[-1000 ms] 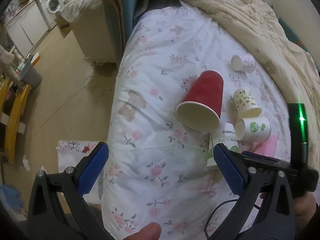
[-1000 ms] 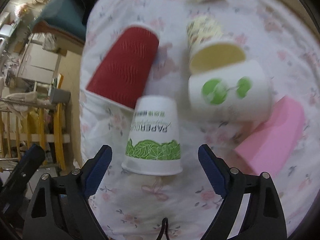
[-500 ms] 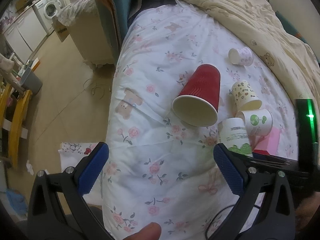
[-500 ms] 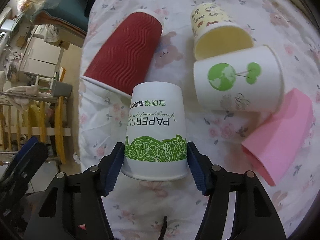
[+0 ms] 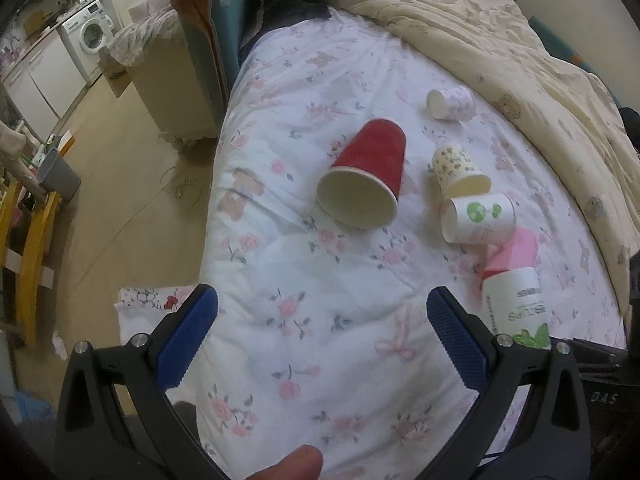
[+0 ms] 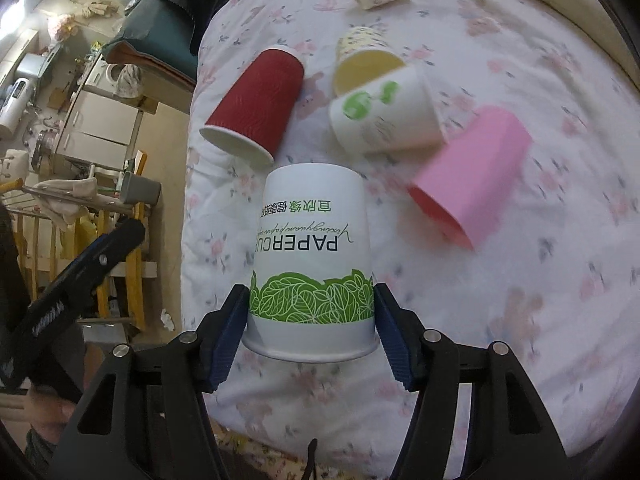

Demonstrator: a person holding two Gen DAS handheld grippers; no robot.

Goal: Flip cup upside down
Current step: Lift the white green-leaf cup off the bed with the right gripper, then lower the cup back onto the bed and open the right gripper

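My right gripper is shut on a white paper cup with green leaf print, gripping it near its rim; the cup points base-away from me, lifted above the bed. The same cup shows at the right edge of the left wrist view. My left gripper is open and empty over the near part of the bed. A red ribbed cup lies on its side with its mouth toward me; it also shows in the right wrist view.
On the flowered sheet lie a yellow patterned cup, a white cup with a green tree, a pink cup and a small pink-print cup. A beige quilt is bunched behind. The bed edge and floor are left.
My right gripper closed on the leaf-print cup and lifted it off the sheet, toward me. The left gripper drew back, still open.
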